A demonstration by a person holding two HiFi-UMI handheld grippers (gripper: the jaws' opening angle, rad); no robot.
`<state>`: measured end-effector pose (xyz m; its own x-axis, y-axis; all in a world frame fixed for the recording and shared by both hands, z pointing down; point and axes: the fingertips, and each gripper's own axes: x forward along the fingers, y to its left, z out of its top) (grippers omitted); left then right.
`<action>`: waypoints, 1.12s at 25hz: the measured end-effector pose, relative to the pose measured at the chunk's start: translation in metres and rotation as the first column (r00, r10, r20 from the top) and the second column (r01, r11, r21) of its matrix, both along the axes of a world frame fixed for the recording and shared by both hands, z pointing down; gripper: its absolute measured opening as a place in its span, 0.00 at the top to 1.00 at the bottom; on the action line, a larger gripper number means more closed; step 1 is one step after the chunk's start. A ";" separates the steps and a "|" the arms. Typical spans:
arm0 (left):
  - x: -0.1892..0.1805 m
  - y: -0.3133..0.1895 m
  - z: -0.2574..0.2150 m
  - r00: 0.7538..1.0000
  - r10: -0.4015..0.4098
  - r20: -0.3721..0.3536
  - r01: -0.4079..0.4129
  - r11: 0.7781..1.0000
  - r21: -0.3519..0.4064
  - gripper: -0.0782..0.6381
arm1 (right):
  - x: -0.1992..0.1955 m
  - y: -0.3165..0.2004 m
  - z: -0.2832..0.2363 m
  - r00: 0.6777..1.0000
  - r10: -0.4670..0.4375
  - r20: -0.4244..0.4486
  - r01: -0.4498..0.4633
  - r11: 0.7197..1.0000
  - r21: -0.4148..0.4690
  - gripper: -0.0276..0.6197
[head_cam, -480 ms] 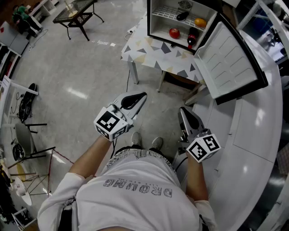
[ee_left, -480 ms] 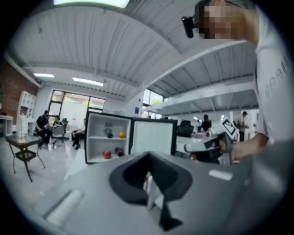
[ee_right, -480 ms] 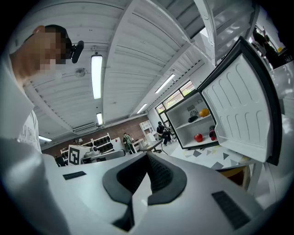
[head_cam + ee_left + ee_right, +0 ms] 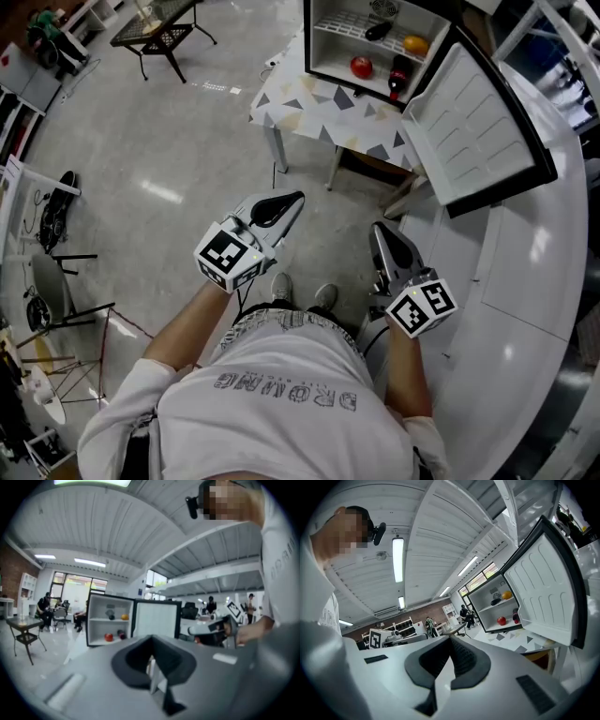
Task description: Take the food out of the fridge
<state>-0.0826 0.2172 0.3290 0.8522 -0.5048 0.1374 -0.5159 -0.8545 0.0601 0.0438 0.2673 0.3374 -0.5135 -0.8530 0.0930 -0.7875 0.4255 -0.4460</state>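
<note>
One fridge on one far bench; inside, one red fruit, one orange fruit, two dark items (kind unclear). Near, two claws: left claw, right claw.

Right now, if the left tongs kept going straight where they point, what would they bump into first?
Most likely the fridge's open door, dead ahead of the shut left tongs in the left gripper view. The table under it could come first; depth is unclear.

fridge: sitting on the table, its door hanging open to the right
apple: lying inside, low, just left of the bottle
orange: resting inside, above both
</note>
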 end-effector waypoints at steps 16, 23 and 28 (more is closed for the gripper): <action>0.048 -0.001 -0.005 1.000 -0.005 0.000 0.005 0.999 0.034 0.88 | 0.047 -0.002 -0.008 1.000 -0.001 -0.016 0.001 1.000 0.028 0.97; 0.060 -0.004 -0.004 1.000 -0.017 -0.004 0.017 0.999 0.036 0.88 | 0.054 -0.006 -0.007 1.000 -0.024 -0.012 0.025 0.999 0.030 0.97; 0.064 -0.012 0.004 1.000 -0.027 -0.009 0.027 0.999 0.021 0.88 | 0.059 -0.012 0.001 0.999 -0.032 -0.021 0.033 0.999 0.013 0.97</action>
